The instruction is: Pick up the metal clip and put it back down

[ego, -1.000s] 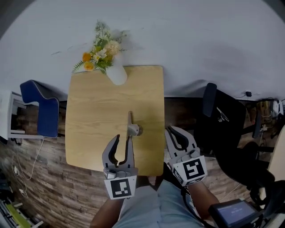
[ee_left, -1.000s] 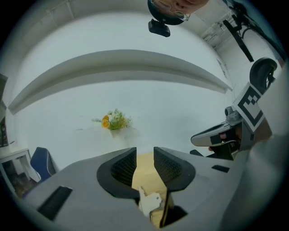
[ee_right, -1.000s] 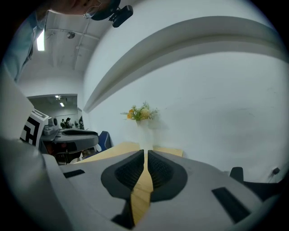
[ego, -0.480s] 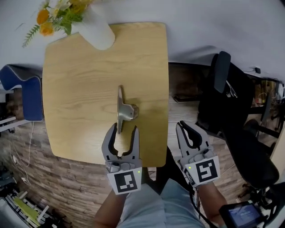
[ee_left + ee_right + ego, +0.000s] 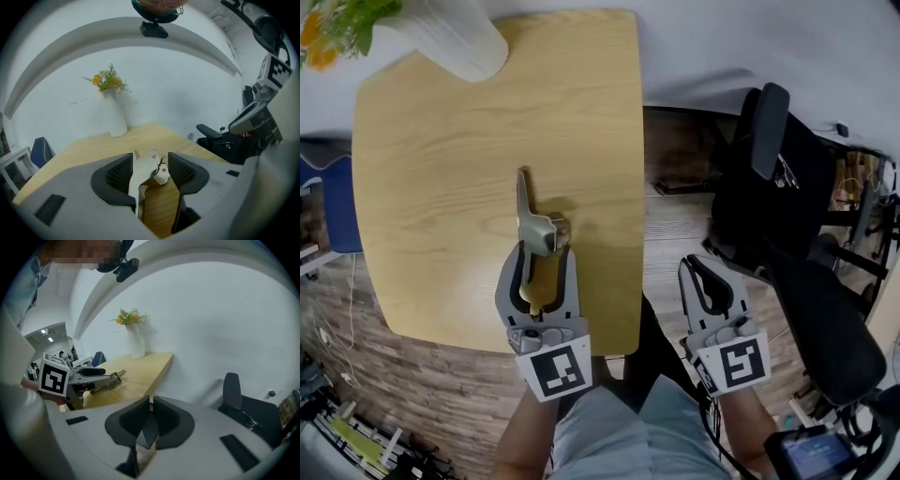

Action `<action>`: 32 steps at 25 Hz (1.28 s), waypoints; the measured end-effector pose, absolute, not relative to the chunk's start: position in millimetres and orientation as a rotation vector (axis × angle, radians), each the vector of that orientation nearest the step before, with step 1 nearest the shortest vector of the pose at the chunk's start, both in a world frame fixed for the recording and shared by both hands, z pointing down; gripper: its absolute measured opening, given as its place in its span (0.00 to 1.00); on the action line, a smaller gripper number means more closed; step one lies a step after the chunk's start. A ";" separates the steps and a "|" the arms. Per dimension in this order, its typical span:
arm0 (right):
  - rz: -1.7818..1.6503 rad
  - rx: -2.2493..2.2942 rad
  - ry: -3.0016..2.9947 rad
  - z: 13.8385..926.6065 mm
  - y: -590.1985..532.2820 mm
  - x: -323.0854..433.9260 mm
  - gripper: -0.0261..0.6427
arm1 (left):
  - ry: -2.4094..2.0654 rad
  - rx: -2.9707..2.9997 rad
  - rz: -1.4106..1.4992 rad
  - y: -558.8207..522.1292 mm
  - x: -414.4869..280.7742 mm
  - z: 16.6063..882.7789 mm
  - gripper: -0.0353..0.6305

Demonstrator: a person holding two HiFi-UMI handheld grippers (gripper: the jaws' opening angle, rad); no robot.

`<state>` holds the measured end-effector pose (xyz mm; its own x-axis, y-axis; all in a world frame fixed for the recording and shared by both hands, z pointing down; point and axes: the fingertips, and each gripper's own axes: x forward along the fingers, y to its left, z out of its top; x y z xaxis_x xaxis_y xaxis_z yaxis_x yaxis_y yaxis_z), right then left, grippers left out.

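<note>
The metal clip [image 5: 528, 217] lies flat on the wooden table [image 5: 441, 178], long arm pointing away from me. My left gripper [image 5: 540, 251] straddles its near end, and its jaws are opening. In the left gripper view the clip [image 5: 146, 169] stands between the pads, close to the left one, with a gap to the right pad. My right gripper [image 5: 695, 266] hangs off the table's right edge, over the floor, shut and empty. From the right gripper view [image 5: 151, 401] the clip [image 5: 108, 380] shows at the left gripper's tips.
A white vase [image 5: 455, 37] with flowers [image 5: 328, 23] stands at the table's far left corner. A black office chair [image 5: 778, 159] is right of the table, and a blue chair [image 5: 337, 202] left of it. The table's near edge is just under the left gripper.
The left gripper's jaws have spread wider and moved forward, so the clip's near end now sits between them. The right gripper stayed off the table's right side. The head view shifted nearer.
</note>
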<state>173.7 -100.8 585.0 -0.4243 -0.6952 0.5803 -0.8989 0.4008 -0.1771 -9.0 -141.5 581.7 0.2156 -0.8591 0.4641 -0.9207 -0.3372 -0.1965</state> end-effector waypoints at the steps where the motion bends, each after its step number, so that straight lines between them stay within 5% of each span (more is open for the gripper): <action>1: 0.667 1.366 -2.242 585.9 -99.8 175.4 0.12 | -1.746 2.327 0.752 -142.2 -9.8 583.3 0.43; 7: 0.677 1.372 -2.227 591.1 -102.5 182.5 0.12 | -1.729 2.371 0.879 -150.7 -6.1 585.9 0.42; 19: 0.666 1.385 -2.240 577.8 -113.4 180.8 0.12 | -1.917 2.311 0.980 -162.6 -28.0 573.8 0.17; 32: 0.610 1.409 -2.309 538.0 -129.5 138.8 0.12 | -1.972 2.161 0.727 -167.9 -72.5 558.3 0.11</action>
<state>138.8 -129.5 538.0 -0.4339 -0.7383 0.5163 -0.8970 0.4076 -0.1709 -72.5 -167.9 558.3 0.0316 -0.9035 0.4273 -0.9646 -0.1395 -0.2237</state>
